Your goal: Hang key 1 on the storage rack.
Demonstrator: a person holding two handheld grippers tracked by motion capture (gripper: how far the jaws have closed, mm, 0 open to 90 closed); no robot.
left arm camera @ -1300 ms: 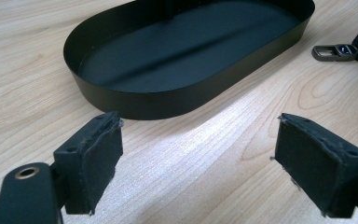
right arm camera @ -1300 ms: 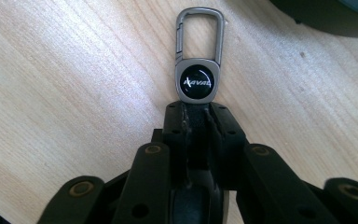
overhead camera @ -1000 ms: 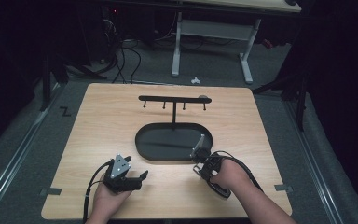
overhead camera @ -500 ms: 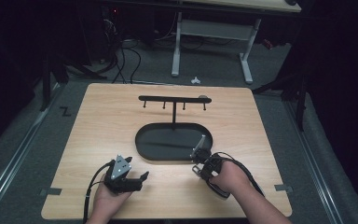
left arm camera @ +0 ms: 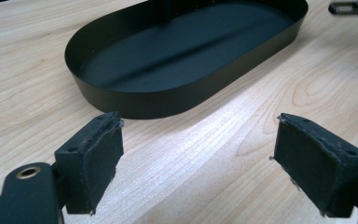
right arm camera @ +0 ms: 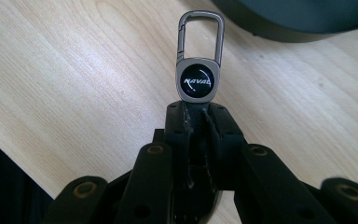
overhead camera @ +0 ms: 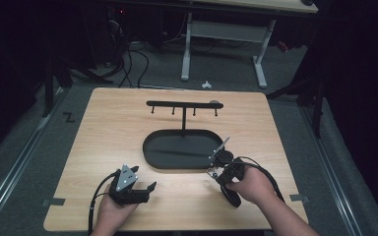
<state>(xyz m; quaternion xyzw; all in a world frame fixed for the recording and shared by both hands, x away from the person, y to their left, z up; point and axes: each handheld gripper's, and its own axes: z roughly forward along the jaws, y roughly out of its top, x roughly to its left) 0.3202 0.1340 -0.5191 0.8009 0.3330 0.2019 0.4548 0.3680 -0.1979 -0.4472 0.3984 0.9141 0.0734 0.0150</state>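
Wood table [overhead camera: 108, 137] w/ black oval tray [overhead camera: 152, 147]

The high view looks forward and down over the table [overhead camera: 128, 128]. Both gripper views sit close above it, sharing, apparently, the black tray [left arm camera: 177, 93].

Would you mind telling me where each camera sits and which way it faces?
High view: above the person's side, looking forward and down on the table; both forearms show.
Left gripper view: rides the left claw, open, facing the black tray.
Right gripper view: rides the right claw, shut on a keychain.
All three share the tray.
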